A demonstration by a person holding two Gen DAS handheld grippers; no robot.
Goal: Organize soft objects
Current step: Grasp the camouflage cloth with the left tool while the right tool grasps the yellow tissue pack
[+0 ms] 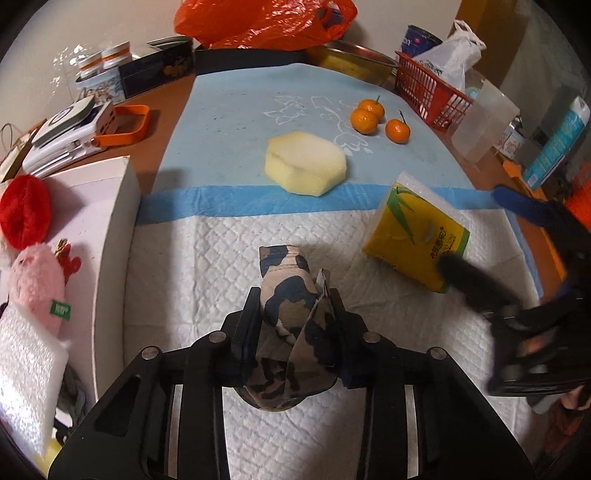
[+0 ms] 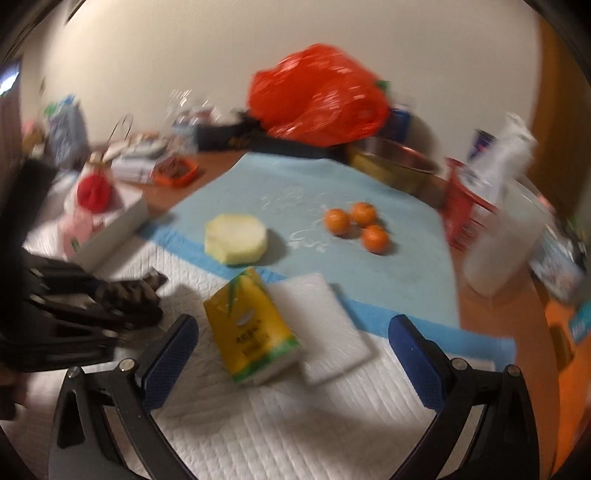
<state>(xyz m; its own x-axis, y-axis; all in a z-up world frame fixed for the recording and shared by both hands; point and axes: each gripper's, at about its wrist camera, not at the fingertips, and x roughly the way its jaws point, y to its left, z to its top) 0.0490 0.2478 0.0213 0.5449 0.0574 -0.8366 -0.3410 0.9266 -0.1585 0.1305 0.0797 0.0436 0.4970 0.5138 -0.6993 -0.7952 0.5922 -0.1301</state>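
My left gripper [image 1: 291, 306] is shut on a camouflage cloth roll [image 1: 286, 295] over the white quilted pad [image 1: 207, 258]; the same roll [image 2: 129, 291] shows at the left of the right wrist view. My right gripper [image 2: 295, 332] stands open above a yellow tissue pack [image 2: 251, 325] that lies partly on a white foam sheet [image 2: 325, 332]; it [image 1: 517, 243] appears blurred at the right of the left wrist view, by the tissue pack [image 1: 413, 229]. A pale yellow sponge [image 1: 306, 168] rests on the blue mat [image 1: 229, 129]. A white box [image 1: 110, 206] at the left holds a pink plush [image 1: 37, 280] and a red soft item [image 1: 24, 210].
Three mandarins [image 1: 376, 118] lie on the blue mat's far side. A red basket [image 1: 428, 92], a metal bowl [image 1: 354, 59], an orange plastic bag [image 1: 266, 22] and a translucent container [image 1: 484, 118] line the back and right. Boxes and devices [image 1: 74, 125] crowd the left.
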